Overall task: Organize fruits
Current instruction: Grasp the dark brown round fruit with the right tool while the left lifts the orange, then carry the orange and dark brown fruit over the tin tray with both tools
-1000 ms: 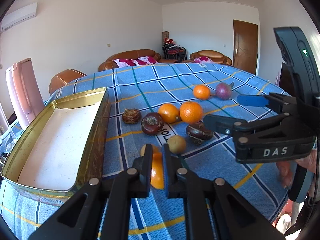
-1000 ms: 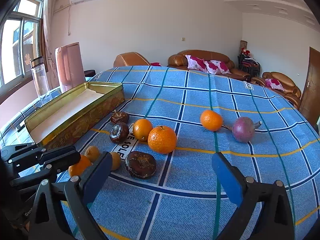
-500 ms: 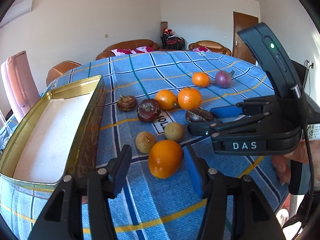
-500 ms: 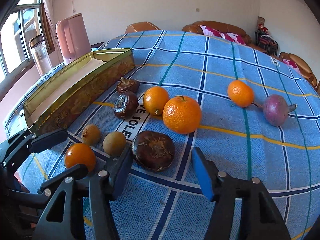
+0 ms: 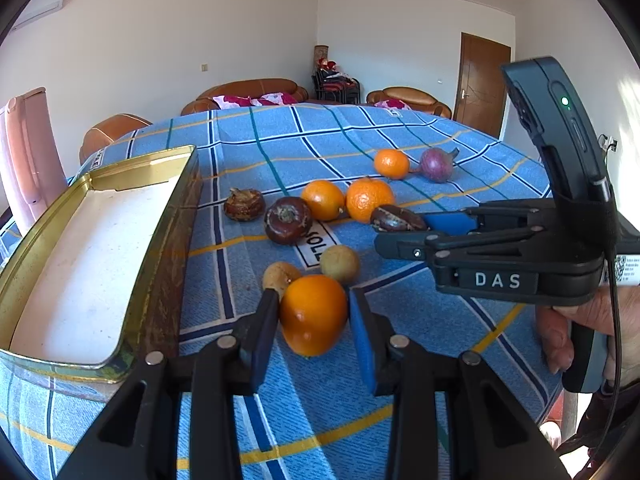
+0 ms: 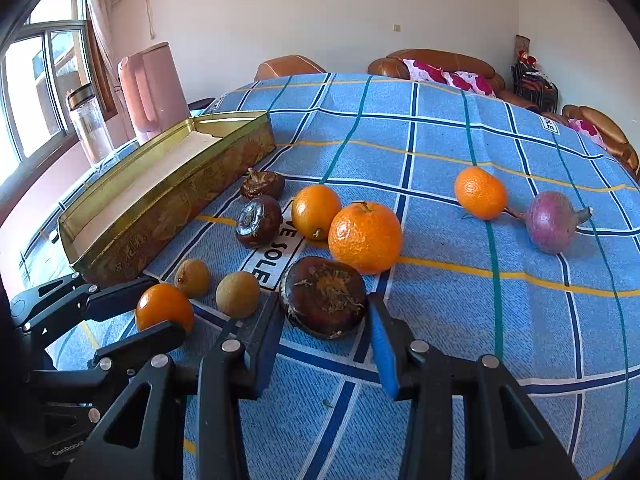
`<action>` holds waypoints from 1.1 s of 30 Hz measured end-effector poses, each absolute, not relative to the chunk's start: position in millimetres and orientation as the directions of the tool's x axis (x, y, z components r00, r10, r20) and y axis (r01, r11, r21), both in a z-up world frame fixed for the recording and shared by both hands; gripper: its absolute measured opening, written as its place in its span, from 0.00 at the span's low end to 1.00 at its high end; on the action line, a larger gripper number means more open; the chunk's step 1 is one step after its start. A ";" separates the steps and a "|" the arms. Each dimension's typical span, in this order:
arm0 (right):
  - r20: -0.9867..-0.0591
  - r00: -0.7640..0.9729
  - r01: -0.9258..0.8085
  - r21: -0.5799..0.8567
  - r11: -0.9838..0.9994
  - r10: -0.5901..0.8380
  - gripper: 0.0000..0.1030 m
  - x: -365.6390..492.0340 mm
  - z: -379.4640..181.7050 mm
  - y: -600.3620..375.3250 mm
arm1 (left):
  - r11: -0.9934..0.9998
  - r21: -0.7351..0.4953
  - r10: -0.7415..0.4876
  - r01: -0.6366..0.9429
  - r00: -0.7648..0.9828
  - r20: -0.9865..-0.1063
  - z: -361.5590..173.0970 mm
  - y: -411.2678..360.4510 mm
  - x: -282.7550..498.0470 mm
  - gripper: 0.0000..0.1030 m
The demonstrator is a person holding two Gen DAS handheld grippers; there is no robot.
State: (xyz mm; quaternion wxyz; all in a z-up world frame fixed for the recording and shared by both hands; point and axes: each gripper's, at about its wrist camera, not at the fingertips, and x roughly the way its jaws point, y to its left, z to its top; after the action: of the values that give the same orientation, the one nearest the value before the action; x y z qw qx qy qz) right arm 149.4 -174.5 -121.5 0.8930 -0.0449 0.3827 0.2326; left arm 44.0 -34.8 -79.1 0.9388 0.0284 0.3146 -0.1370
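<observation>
Both grippers have just been closing: left gripper (image 5: 314, 312) clamps the smooth orange kumquat (image 5: 313, 314); right gripper (image 6: 326, 316) should squeeze the dark brown water chestnut (image 6: 324, 296) gently.

You see bright daylight entering from the window (image 6: 38, 80) at nine o'clock; a sunlit patch glares on the wall (image 5: 624, 108) at three o'clock. Focus is sharp throughout. Fisheye curvature and black vignetting mark every corner.
</observation>
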 end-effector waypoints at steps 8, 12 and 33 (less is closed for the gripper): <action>-0.651 0.647 -0.463 0.078 0.883 0.397 0.42 138.4 -112.4 -175.5 | 0.967 -0.052 -0.235 0.249 0.797 -0.556 -72.6 -28.2 39.2 0.36; -0.615 0.681 -0.467 0.055 0.883 0.398 0.42 131.7 -107.5 -174.3 | 0.974 -0.037 -0.210 0.224 0.828 -0.519 -65.0 -24.7 35.5 0.36; -0.489 0.791 -0.451 -0.063 0.890 0.367 0.42 104.3 -94.9 -169.7 | 0.987 0.018 -0.141 0.162 0.901 -0.409 -49.8 -19.0 23.6 0.36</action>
State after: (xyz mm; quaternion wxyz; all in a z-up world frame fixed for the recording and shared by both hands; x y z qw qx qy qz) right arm 104.3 -169.7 -94.9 0.9423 -0.0887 0.2391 0.2170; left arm 23.6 -19.0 -49.8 0.9747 0.0257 0.2079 -0.0778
